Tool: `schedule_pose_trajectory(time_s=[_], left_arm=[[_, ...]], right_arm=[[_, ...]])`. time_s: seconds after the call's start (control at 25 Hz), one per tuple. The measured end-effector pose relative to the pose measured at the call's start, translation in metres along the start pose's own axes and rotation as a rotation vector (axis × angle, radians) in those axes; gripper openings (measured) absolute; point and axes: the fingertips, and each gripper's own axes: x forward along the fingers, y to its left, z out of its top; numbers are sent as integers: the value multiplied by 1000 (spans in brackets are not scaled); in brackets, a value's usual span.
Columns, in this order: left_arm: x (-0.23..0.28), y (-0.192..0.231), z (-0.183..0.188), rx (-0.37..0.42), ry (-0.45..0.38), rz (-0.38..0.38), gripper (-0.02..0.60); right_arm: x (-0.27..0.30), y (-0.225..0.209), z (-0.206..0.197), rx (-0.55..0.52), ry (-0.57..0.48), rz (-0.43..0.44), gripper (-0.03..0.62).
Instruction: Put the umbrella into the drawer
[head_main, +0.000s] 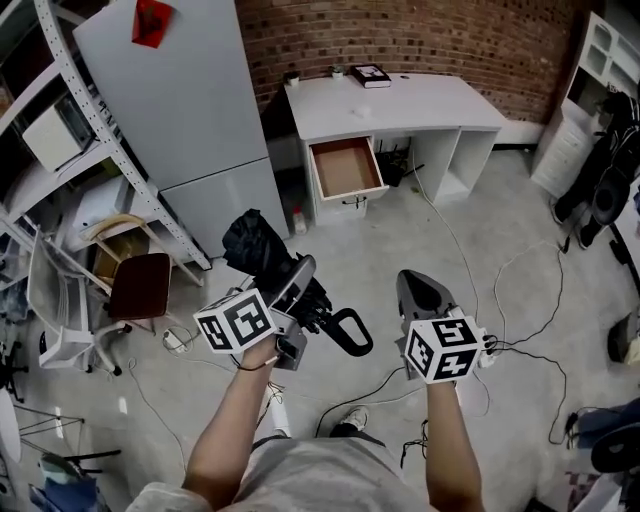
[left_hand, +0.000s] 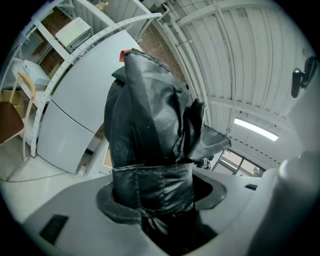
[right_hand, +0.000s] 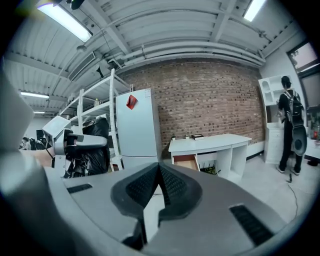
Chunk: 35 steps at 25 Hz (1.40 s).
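Note:
A folded black umbrella (head_main: 262, 252) with a looped black handle (head_main: 350, 335) is carried above the floor, and my left gripper (head_main: 298, 280) is shut on it around its strapped middle. The left gripper view is filled with the bunched canopy (left_hand: 150, 125) standing up between the jaws. The white desk (head_main: 395, 105) stands ahead against the brick wall, its wooden drawer (head_main: 346, 168) pulled open and bare inside. To the right of the umbrella, my right gripper (head_main: 420, 288) is shut with nothing in it. Its view looks past the meeting pads (right_hand: 172, 186) at the desk (right_hand: 210, 141) and drawer (right_hand: 186, 162).
A tall white cabinet (head_main: 190, 110) stands left of the desk, with metal shelving (head_main: 100, 130) and a brown chair (head_main: 140, 285) further left. Cables (head_main: 520, 330) trail over the concrete floor. A book (head_main: 371, 75) lies on the desk. A person (right_hand: 290, 125) stands at the far right.

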Motion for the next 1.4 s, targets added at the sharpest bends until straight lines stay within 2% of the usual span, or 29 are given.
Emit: schedule_pose_trajectory(time_s=[0.28, 0.72, 0.88, 1.04, 1.4], left_arm=[[36, -16, -7, 0, -28, 52, 258], [67, -33, -16, -5, -22, 57, 258], [70, -25, -17, 17, -29, 78, 258], [83, -17, -13, -3, -33, 75, 258], [135, 27, 17, -20, -29, 64, 258]], right_arm=[[10, -44, 4, 1, 11, 56, 3], [18, -74, 1, 22, 21, 81, 3], [24, -77, -3, 25, 19, 89, 3], [39, -83, -2, 25, 24, 93, 3], [108, -96, 5, 17, 51, 84, 3]])
